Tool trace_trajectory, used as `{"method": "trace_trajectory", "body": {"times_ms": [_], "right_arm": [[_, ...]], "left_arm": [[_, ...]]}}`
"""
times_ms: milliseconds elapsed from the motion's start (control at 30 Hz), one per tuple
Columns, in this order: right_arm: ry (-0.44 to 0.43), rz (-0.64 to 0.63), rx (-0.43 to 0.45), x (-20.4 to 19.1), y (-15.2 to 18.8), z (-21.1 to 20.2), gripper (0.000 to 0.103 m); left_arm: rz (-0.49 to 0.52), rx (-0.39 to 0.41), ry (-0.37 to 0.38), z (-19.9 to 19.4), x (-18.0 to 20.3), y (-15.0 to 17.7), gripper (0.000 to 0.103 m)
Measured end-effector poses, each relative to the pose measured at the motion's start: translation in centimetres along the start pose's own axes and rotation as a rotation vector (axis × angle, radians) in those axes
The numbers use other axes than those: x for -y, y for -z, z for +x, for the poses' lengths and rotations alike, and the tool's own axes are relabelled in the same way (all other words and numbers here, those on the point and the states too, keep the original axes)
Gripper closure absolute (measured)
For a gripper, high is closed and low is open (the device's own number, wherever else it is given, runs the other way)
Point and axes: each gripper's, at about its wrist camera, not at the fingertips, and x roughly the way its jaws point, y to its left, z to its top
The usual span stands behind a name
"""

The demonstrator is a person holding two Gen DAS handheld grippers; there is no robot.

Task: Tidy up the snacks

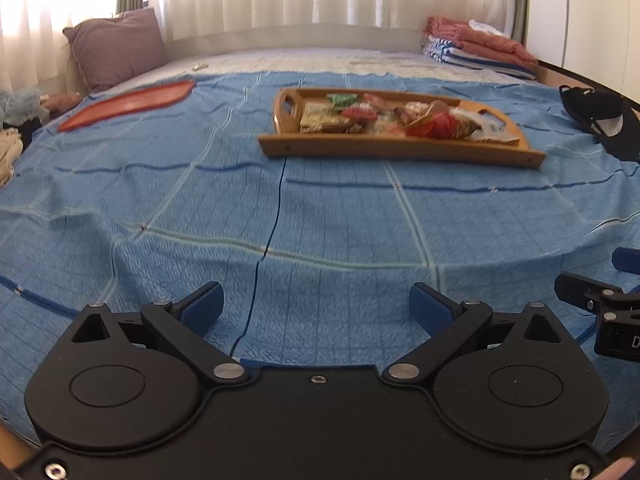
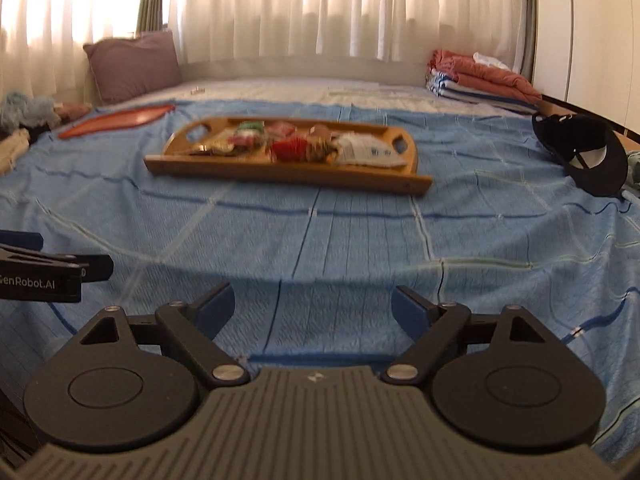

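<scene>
A wooden tray (image 1: 400,148) (image 2: 288,178) with handle holes lies on the blue bedspread, holding a mixed heap of snack packets (image 1: 400,118) (image 2: 296,142) in red, green, brown and white wrappers. A flat red-orange tray (image 1: 128,104) (image 2: 116,119) lies further left, with nothing on it. My left gripper (image 1: 318,306) hovers over the near bedspread, its jaws wide apart with nothing between them. My right gripper (image 2: 314,306) is likewise open over the cloth, well short of the wooden tray. Each gripper shows at the other view's edge (image 1: 600,300) (image 2: 52,272).
A purple pillow (image 1: 116,46) (image 2: 134,64) leans at the back left, folded towels (image 1: 476,46) (image 2: 480,76) sit back right, a black cap (image 1: 604,118) (image 2: 588,152) lies at the right edge. Loose clothes (image 1: 16,120) pile at the left. White curtains hang behind the bed.
</scene>
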Motion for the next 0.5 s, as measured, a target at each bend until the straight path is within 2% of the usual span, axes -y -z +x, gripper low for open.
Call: {"method": "trace_trajectory", "body": {"times_ms": [100, 500], "right_arm": [[-0.001, 0.0, -0.035, -0.17, 0.88, 1.05, 0.012], [-0.005, 0.002, -0.033, -0.51, 1.25, 1.17, 0.007]], "left_arm": [[0.001, 0.018, -0.006, 0.63, -0.16, 0.62, 0.0], [0.008, 0.032, 0.0, 0.58, -0.01, 0.6, 0.0]]}}
